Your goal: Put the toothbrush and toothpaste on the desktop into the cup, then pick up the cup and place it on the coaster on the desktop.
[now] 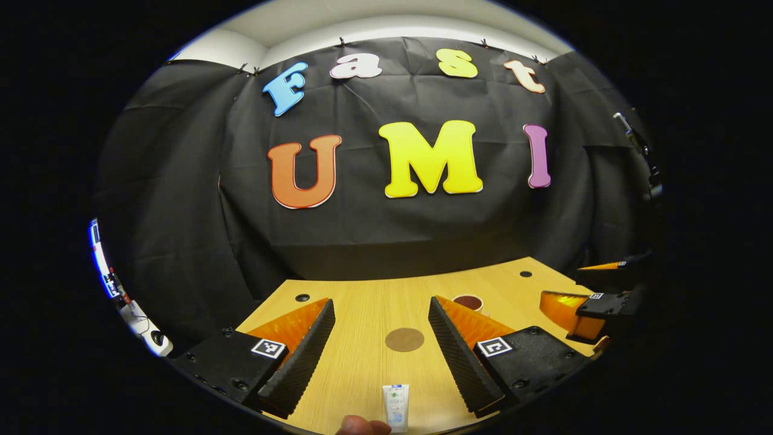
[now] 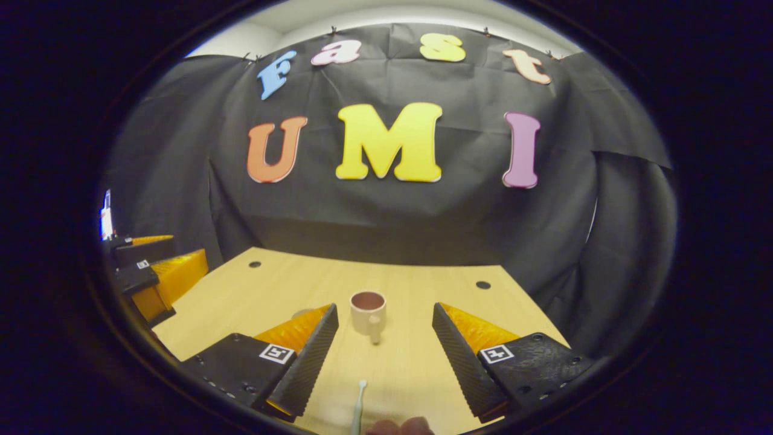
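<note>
Nearest the left tongs [image 1: 381,353], which stood wide open and empty, the toothpaste [image 1: 396,407] lay flat on the worktop [image 1: 362,362], on the near side of the coaster [image 1: 404,339]. The right tongs [image 2: 384,356], equally spread and holding nothing, had the toothbrush [image 2: 359,406] lying before them. Beyond it stood the cup [image 2: 368,311], empty, right of the coaster. Judging by this, every step remained: nothing was loaded or moved.

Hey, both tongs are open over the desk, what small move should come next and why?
Probably lower the left tongs toward the toothpaste: it lies flat on the desk between the open fingers, ungrasped. The cup stands empty, and the toothbrush also lies on the desk.
</note>
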A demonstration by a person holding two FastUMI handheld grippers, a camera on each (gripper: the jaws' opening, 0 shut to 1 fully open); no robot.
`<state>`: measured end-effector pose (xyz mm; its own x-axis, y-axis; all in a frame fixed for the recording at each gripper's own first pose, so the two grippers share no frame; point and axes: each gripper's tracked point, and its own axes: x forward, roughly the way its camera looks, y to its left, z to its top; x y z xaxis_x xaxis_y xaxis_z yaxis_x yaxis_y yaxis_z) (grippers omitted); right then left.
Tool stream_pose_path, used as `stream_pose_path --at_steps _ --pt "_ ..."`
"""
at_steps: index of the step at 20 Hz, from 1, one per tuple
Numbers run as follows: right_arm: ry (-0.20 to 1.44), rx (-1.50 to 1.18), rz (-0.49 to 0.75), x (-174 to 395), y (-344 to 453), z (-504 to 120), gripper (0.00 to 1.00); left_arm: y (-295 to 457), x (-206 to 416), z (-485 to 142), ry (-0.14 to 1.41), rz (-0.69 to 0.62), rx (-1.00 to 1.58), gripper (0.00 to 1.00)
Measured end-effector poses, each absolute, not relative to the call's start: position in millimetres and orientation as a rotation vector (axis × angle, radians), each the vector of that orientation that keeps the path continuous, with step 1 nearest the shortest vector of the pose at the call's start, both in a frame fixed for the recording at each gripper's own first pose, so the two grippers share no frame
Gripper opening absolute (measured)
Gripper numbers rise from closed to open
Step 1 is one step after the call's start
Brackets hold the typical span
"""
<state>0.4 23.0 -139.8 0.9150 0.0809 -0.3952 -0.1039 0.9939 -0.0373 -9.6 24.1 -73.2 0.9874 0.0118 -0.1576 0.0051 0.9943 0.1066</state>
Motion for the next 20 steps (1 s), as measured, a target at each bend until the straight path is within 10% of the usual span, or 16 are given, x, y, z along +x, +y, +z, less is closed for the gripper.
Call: stream_pose_path --at_steps 16,20 --pt "0.864 -0.086 0.077 -23 43 -330 0.95 48 -44 -122 0.297 -0.003 0.086 0.99" --pt "0.902 -0.095 0.072 -23 41 -349 0.67 57 -47 -124 0.307 0.008 0.084 0.99"
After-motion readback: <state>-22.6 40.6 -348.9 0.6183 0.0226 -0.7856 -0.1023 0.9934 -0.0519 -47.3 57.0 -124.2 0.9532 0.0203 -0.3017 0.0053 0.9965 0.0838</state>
